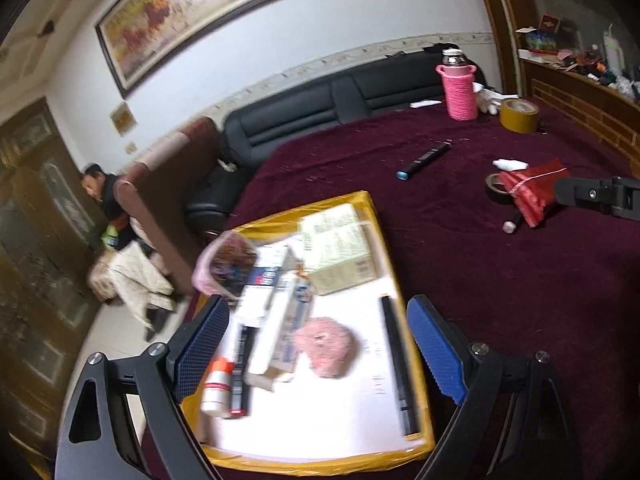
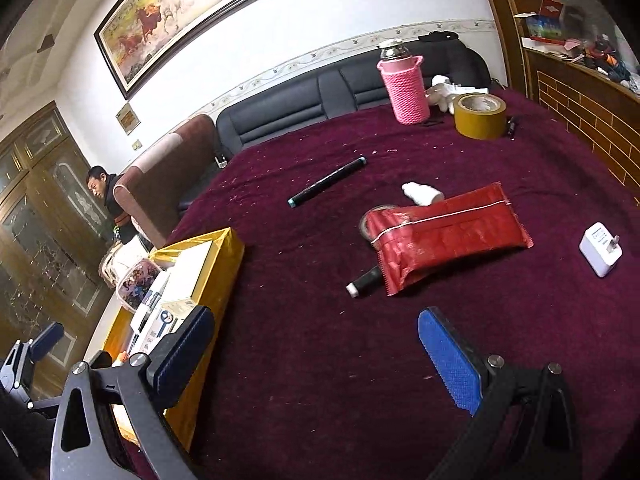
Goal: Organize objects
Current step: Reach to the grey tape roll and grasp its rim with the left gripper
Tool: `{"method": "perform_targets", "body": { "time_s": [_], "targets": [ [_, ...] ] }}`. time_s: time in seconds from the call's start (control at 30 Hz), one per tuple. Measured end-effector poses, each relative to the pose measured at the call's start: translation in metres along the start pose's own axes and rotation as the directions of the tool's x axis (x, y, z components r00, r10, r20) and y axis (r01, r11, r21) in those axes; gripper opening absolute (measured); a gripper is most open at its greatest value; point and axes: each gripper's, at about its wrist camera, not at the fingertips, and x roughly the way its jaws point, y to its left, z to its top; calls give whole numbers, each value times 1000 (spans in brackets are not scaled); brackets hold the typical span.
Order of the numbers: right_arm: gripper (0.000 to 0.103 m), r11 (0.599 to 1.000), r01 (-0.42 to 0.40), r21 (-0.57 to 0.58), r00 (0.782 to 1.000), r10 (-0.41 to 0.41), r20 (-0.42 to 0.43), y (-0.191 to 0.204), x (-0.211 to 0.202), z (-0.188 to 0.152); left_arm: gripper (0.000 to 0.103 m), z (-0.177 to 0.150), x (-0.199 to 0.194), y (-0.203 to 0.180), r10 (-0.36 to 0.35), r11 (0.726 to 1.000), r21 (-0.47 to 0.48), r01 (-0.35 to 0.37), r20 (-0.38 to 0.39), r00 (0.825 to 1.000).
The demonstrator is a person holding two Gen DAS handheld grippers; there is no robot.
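Observation:
A yellow-taped box [image 1: 416,412] [image 2: 224,264] lies on the maroon tablecloth. It holds a pale carton [image 1: 340,248], a pink bag [image 1: 224,264], white packets [image 1: 276,308], a pink yarn ball [image 1: 325,347], a small white bottle [image 1: 216,388] and dark pens [image 1: 396,364]. My left gripper [image 1: 316,348] hangs open over the box, nothing between its blue pads. My right gripper [image 2: 316,356] is open above bare cloth right of the box. Loose on the cloth lie a red pouch [image 2: 444,236] [image 1: 532,188], a black pen [image 2: 326,182] [image 1: 424,159], a black spool [image 2: 364,280] and a white charger [image 2: 600,250].
At the far table edge stand a pink knitted bottle [image 2: 404,84] [image 1: 460,88], a tan tape roll [image 2: 480,116] [image 1: 519,115] and a white glove [image 2: 442,90]. A black sofa [image 2: 288,116] lies beyond. A person [image 2: 108,200] sits at the left by a brown chair.

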Motion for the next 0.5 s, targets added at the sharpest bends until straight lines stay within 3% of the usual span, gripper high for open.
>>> {"method": "perform_targets", "body": {
  "time_s": [0.13,0.27,0.5],
  "targets": [
    [103,1000,22,3,1000,-22,22,-16,-6,12,90,10,19,-12,-145,989,-42,143,-51,988],
    [103,995,95,15,993,-96,67,-42,-17,37,90,26,40,-29,-283,956,-106,274,-77,956],
    [103,985,161,67,979,-167,113,-79,-12,71,90,52,78,-75,-385,920,-129,369,-132,914]
  ]
}}
